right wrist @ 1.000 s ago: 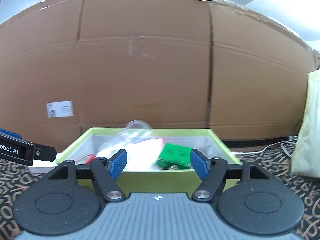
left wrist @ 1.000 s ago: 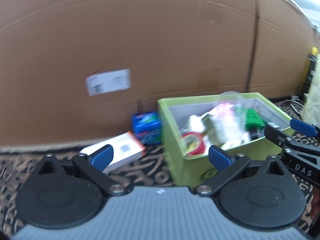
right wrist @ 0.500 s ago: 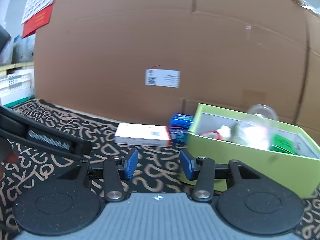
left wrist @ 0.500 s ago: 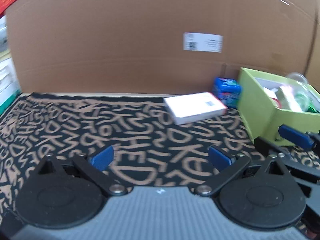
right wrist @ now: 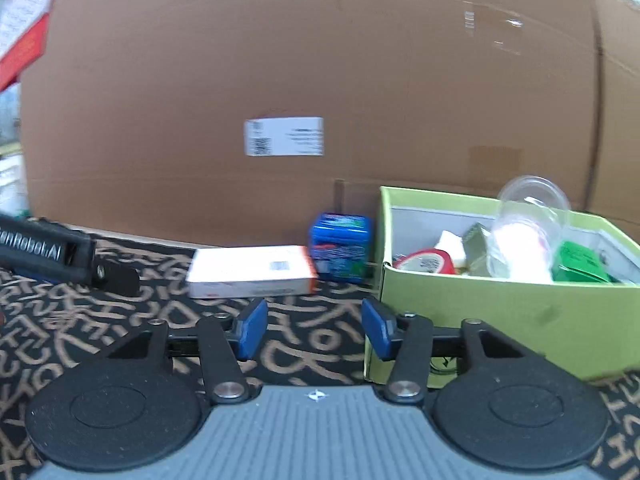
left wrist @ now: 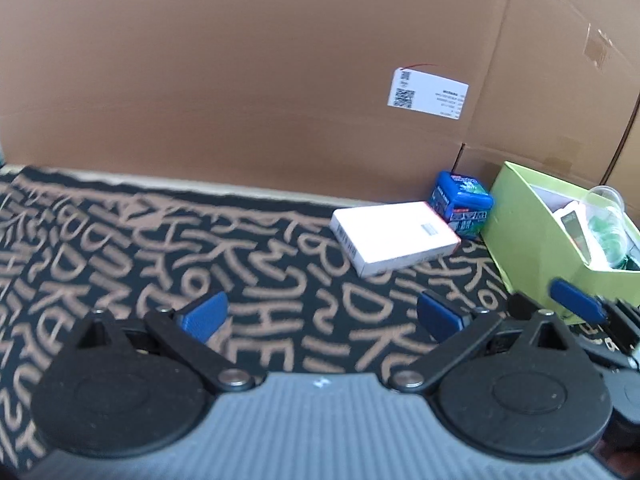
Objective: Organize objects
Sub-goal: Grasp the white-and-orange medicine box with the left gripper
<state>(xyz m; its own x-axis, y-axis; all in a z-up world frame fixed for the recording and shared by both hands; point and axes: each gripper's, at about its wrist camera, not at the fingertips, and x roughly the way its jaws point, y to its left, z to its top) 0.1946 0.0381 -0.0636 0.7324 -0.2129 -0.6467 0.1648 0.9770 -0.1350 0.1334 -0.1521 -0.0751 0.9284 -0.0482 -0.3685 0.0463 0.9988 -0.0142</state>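
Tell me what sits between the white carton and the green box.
The blue pack stands between the white carton and the green box, against the cardboard wall; clearest in the right wrist view.

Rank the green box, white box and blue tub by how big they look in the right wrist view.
1. Green box, clearly largest, though nearest the camera.
2. White box.
3. Blue tub, smallest, though it stands farthest back, so its true size is less sure.

A makeshift storeroom or workshop corner: a large cardboard sheet (right wrist: 320, 80) bearing a shipping label (right wrist: 284, 136) fills the background, shelving clutter (right wrist: 10, 168) at the left edge.
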